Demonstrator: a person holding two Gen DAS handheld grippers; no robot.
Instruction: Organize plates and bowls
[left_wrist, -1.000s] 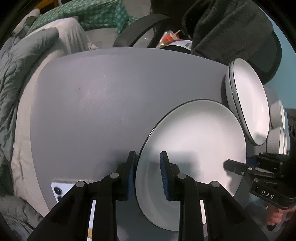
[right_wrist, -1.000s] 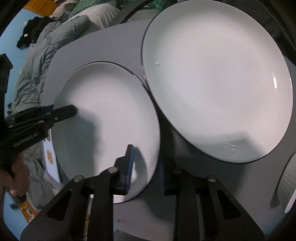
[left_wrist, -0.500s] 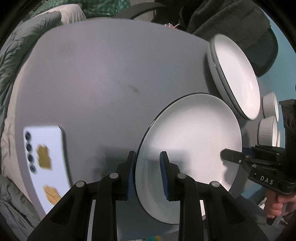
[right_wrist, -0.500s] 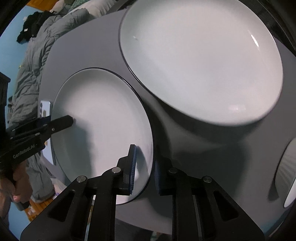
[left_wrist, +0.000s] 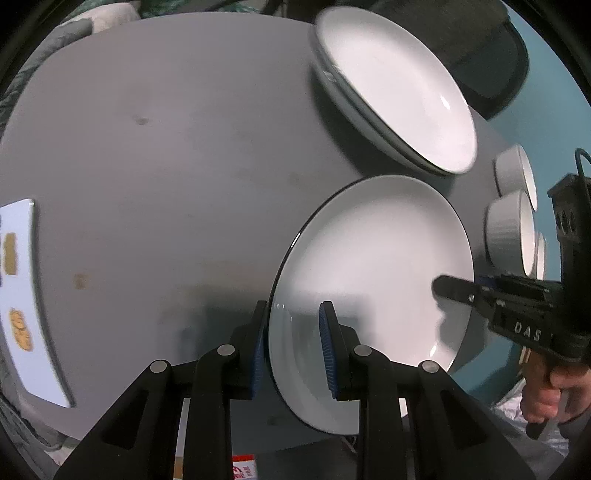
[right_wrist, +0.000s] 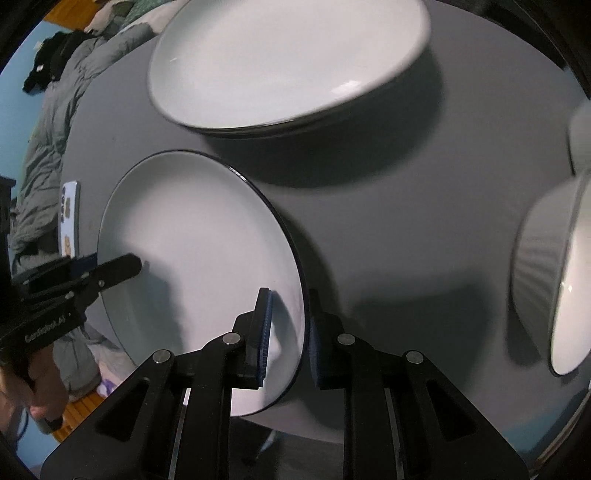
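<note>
A white plate with a dark rim (left_wrist: 373, 258) (right_wrist: 192, 236) is held above the grey table (left_wrist: 166, 147) by both grippers. My left gripper (left_wrist: 293, 347) is shut on its near edge. My right gripper (right_wrist: 288, 332) is shut on the opposite edge and shows in the left wrist view (left_wrist: 454, 288). A stack of white plates (left_wrist: 395, 88) (right_wrist: 288, 59) sits on the table just beyond the held plate. White ribbed bowls (left_wrist: 511, 229) (right_wrist: 546, 266) stand to the right.
A white phone (left_wrist: 26, 295) (right_wrist: 70, 218) lies at the table's left edge. Grey bedding (right_wrist: 48, 122) lies past the table's left side. A dark chair (left_wrist: 491, 66) stands behind the plate stack.
Both grippers have lifted the plate and carried it toward the plate stack. The stack and bowls now appear nearer, and the phone has slid to the left in view.
</note>
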